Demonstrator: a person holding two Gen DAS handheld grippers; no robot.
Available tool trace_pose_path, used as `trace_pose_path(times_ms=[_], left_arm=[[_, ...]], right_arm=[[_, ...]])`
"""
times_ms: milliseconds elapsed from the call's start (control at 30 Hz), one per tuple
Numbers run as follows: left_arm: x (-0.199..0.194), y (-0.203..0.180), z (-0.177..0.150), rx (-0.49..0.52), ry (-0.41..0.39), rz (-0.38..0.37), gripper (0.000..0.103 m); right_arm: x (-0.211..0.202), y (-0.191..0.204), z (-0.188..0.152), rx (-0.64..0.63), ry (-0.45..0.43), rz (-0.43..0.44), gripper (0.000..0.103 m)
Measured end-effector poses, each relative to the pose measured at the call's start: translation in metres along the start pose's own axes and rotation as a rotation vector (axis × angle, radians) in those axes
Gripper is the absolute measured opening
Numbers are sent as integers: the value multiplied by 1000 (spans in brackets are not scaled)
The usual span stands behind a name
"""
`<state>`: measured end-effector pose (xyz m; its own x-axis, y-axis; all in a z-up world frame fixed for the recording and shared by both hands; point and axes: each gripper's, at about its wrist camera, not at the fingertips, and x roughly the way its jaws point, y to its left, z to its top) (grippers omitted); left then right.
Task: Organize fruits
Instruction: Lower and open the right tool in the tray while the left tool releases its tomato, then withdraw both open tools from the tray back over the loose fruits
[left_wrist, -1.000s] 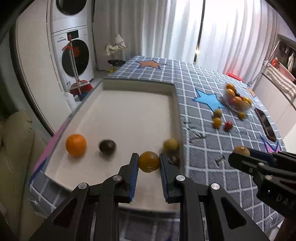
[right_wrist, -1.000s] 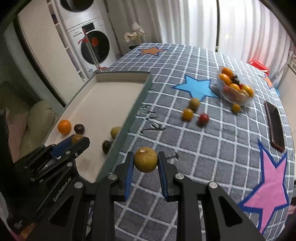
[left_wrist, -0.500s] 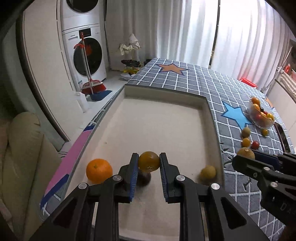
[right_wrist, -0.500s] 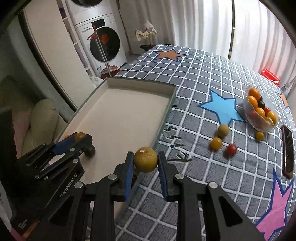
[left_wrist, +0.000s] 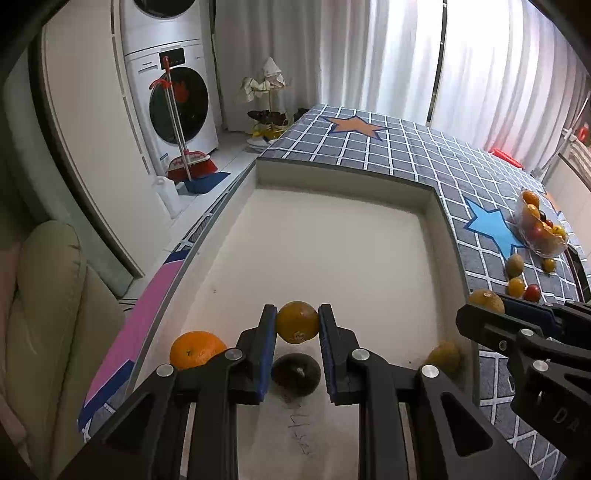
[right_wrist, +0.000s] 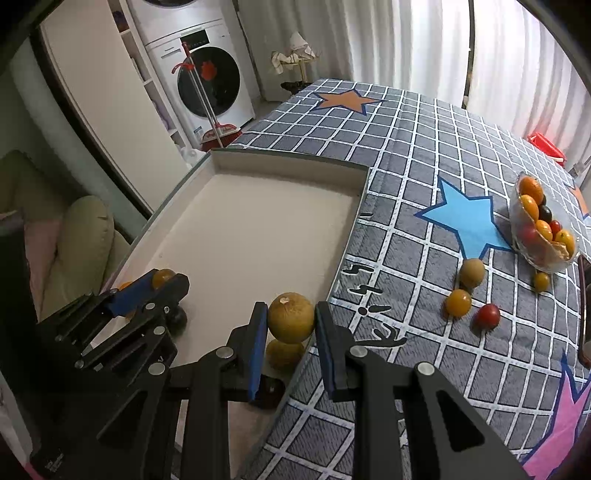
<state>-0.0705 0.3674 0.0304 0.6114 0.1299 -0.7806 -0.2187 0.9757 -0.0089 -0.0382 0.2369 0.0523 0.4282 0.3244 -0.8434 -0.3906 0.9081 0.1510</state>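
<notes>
Now, change: both grippers moved from near edge further over the shallow beige rectangular tray; fruits not released.
Left gripper: clamped on dull orange round fruit, above dark brown round fruit, beside bright orange.
Right gripper: clamped on tan round fruit, over tray's right rim.
Meaning: likely drops next; clear glass bowl fruits still unsorted.
Writing: right gripper shows "DA"; tray scribble, washer label unreadable.

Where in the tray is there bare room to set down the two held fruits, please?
The tray's middle and far half, up to its far wall, are bare. The near end is crowded: bright orange at the left wall, dark fruit under the left gripper, tan fruit at the right wall.
</notes>
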Motion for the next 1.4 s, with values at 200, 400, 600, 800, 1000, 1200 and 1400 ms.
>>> trace_pose_path(times_ms=[200, 400, 600, 800, 1000, 1200, 1400], left_arm=[[7, -3, 1, 10, 11, 8, 24], [12, -3, 1, 9, 21, 20, 24], [16, -5, 0, 22, 28, 31, 24], [17, -5, -1, 35, 40, 32, 24], [16, -5, -1, 29, 34, 54, 82], [0, -7, 0, 30, -49, 52, 96], [7, -16, -8, 104, -17, 60, 96]], right_arm=[[11, -2, 3, 6, 12, 6, 28], [16, 1, 6, -14, 11, 7, 28], [22, 1, 6, -14, 30, 33, 39], [16, 7, 10, -36, -2, 31, 63], [7, 4, 9, -23, -16, 24, 81], [-1, -2, 7, -4, -18, 6, 91], [-16, -12, 0, 11, -48, -29, 103]])
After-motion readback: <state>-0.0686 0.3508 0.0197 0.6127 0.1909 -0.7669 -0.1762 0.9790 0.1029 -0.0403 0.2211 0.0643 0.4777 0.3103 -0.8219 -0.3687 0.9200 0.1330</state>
